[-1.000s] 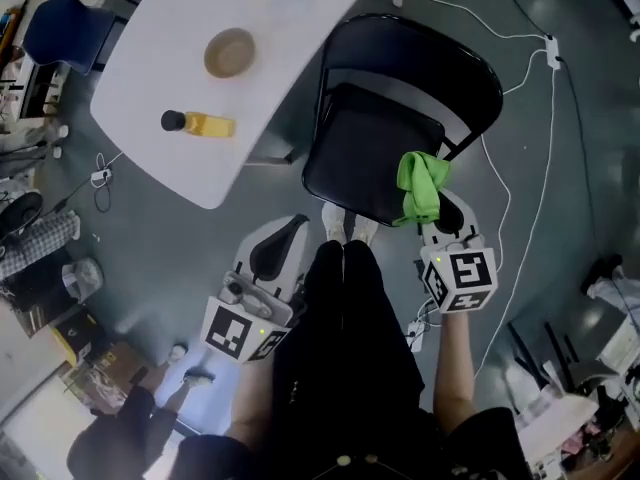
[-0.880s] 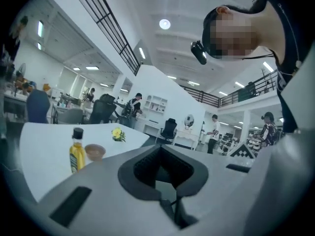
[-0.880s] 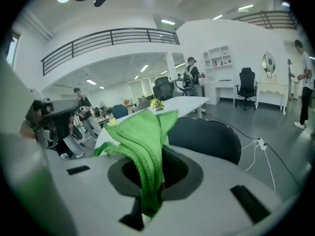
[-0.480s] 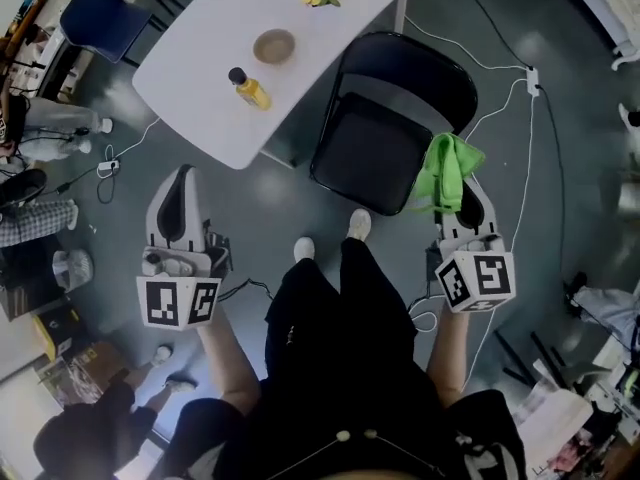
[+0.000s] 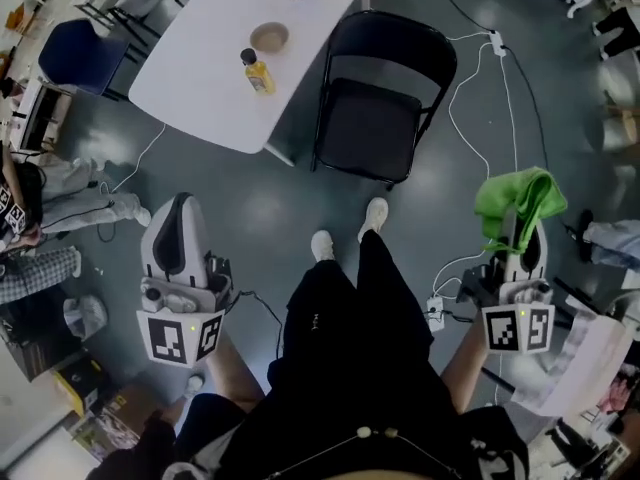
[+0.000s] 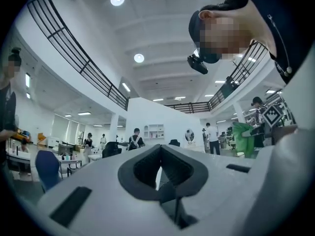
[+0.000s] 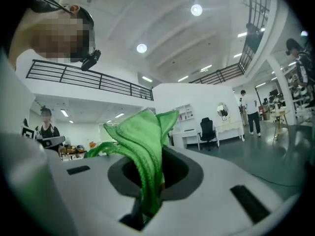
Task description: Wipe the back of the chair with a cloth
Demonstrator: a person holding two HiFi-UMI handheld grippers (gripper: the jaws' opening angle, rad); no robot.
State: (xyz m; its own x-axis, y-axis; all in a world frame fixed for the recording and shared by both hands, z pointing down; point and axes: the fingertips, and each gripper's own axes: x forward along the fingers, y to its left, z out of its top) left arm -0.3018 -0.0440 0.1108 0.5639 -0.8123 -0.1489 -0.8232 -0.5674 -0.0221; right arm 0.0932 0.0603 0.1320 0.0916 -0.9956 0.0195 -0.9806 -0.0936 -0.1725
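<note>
**Q:** Where is the cloth [image 5: 515, 200]?

**A:** It is pinched in the right gripper [image 5: 515, 230], out at the person's right side. The jaws are closed on its lower folds and the rest of the green fabric flops over the tips. That gripper's own view looks up at the ceiling. So the tool is probably being carried tips-up, with the cloth off the floor [image 5: 250, 208].

**Q:** And the other tool?

**A:** The left gripper [image 5: 177, 213] has its jaws together with nothing between them. It is held out to the left and also tilted upward. It appears to be idle, kept clear of the body while the right one does the carrying.

**Q:** How close is the job?

**A:** Not close. The black chair [image 5: 375, 98] stands farther off, beyond the person's feet. Its seat faces the person and its back is on the far side, just beside the white table [image 5: 200, 58] with a bottle [image 5: 257, 71] and a bowl [image 5: 268, 37] on it. Both grippers are well apart from it, and no wiping contact exists yet. The cloth likely has to go over or round the seat to reach the back.
</note>
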